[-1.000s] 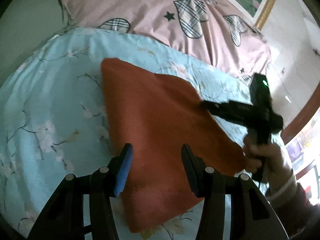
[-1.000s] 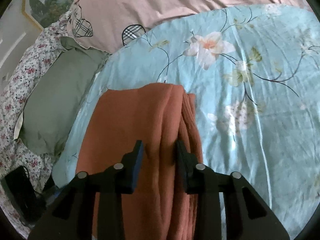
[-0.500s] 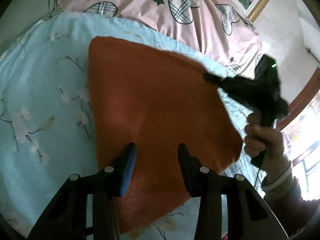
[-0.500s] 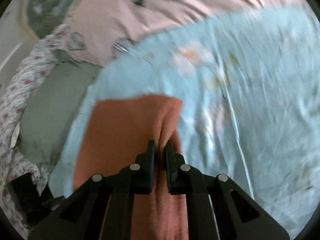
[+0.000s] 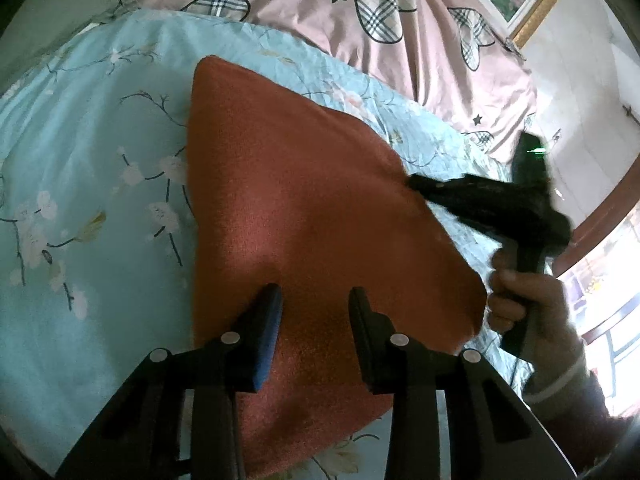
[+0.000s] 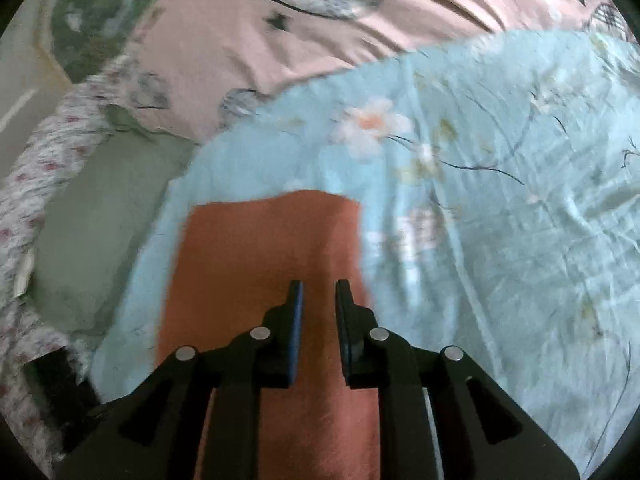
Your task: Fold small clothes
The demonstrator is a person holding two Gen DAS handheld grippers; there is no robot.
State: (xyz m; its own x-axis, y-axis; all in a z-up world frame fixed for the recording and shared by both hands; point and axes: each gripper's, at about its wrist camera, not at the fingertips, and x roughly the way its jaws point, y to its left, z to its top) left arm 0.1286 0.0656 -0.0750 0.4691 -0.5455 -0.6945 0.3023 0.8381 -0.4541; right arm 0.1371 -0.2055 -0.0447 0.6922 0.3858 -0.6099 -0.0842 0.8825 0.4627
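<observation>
Here, from the left wrist, the rust-orange knitted garment [image 5: 304, 216] lies flat on the pale blue floral bedsheet [image 5: 92, 168], already doubled into a rough four-sided panel with one corner toward the pink heart-print quilt [image 5: 360, 20]. The left gripper [image 5: 314, 300] hangs over the garment's near end with its jaws closing, parted and with nothing between the pads; the fabric only passes beneath them. At the garment's right edge the right gripper [image 5: 416, 182] shows from the side, its tips meeting the cloth, held by the person's right hand [image 5: 528, 300]. Whether those tips pinch fabric cannot be told from here.

If the left jaws shut this far from any edge, they would likely bunch a ridge out of the top layer, or close on nothing, and the flat panel would wrinkle.

From the right wrist, the picture is smeared by motion, so this is less sure. The right gripper [image 6: 318, 294] has a narrow gap between its pads and the jaws are opening; the garment [image 6: 256, 256] fills the gap from below, and no fold appears clamped. A sideways sweep with the pads dragging could skew the garment's right edge off its lower layer.

This view alone shows the far short edge running straight, the grey-green pillow [image 6: 96, 216] left of the garment, and the open jaw gap. Only the left view shows the whole outline, its near end, and the hand.
</observation>
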